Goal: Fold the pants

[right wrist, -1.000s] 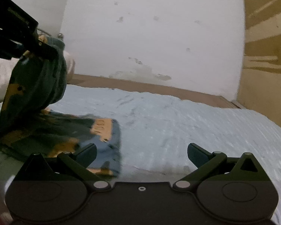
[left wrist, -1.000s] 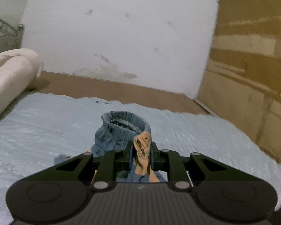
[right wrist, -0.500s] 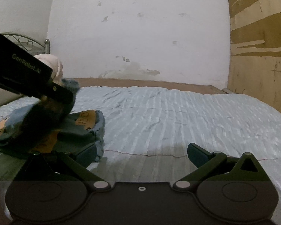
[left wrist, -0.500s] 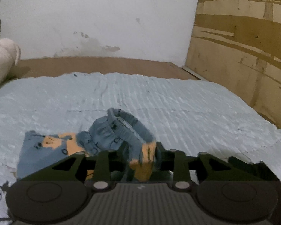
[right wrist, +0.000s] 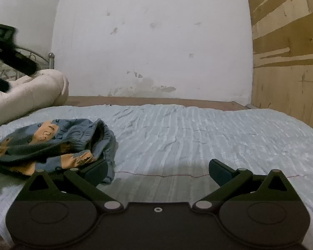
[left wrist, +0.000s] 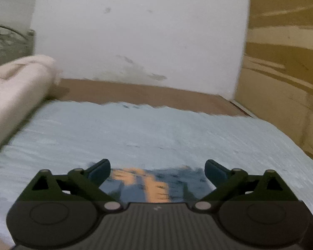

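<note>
The blue and orange patterned pants lie folded in a bundle on the light blue bedspread, at the left of the right wrist view. In the left wrist view a blurred strip of the pants shows just below and between the fingers. My left gripper is open and empty above the pants. It also shows as a dark shape at the upper left of the right wrist view. My right gripper is open and empty, low over the bedspread, just right of the pants.
A rolled cream blanket lies at the left end of the bed, with a metal bed frame behind it. A white wall stands beyond the bed and a plywood wall runs along the right side.
My left gripper has opened and let go of the pants, then lifted away. The pants now lie in a bundle on the bed. My right gripper stays open.
</note>
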Demonstrator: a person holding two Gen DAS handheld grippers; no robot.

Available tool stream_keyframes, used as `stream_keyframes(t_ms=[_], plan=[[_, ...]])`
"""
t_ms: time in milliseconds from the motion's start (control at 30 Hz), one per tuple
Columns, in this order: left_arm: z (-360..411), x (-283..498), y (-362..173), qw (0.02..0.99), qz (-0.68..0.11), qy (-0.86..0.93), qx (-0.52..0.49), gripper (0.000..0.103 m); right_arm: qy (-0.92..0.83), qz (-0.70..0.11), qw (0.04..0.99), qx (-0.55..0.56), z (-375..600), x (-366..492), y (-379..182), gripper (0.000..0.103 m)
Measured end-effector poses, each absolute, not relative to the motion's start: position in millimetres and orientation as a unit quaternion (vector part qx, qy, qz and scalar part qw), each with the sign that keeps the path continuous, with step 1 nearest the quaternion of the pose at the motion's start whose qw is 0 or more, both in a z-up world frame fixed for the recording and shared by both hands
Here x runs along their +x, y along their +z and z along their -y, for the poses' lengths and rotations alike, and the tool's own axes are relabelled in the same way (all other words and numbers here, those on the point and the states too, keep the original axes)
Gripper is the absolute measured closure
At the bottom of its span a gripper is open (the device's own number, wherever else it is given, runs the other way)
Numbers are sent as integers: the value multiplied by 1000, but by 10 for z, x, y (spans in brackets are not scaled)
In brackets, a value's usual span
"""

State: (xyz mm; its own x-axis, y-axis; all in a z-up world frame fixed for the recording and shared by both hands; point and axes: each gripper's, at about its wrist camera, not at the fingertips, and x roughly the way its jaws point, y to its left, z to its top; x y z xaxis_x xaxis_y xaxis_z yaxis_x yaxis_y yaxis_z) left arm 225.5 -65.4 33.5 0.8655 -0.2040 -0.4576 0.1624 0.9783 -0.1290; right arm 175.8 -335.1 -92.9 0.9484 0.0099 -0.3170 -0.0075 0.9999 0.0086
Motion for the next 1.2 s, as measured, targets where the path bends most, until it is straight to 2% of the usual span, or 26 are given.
stream_keyframes(t_ms=[200, 367, 567, 767, 1000, 1200], plan=[[131, 2118, 432, 963, -264, -25, -34, 1, 16, -164, 986, 36, 3382, 1735, -861, 1], [-125, 2084, 179, 951, -305, 6, -54, 1, 54, -193, 978, 61, 3252, 1834, -705, 1], [-79, 2208, -246, 932, -345, -10, -108, 1, 55, -245, 967, 40, 2858, 2139, -516, 1], [70, 2239, -552, 922, -378, -17, -81, 1, 38, -295, 955, 24, 2647, 2401, -484, 1], [105, 2076, -599, 932, -356, -34, -49, 1, 21, -344, 938, 31, 2790, 2274, -705, 1], [75, 2065, -562, 931, -359, -43, -51, 1, 5, -342, 939, 25, 2771, 2145, -743, 1]])
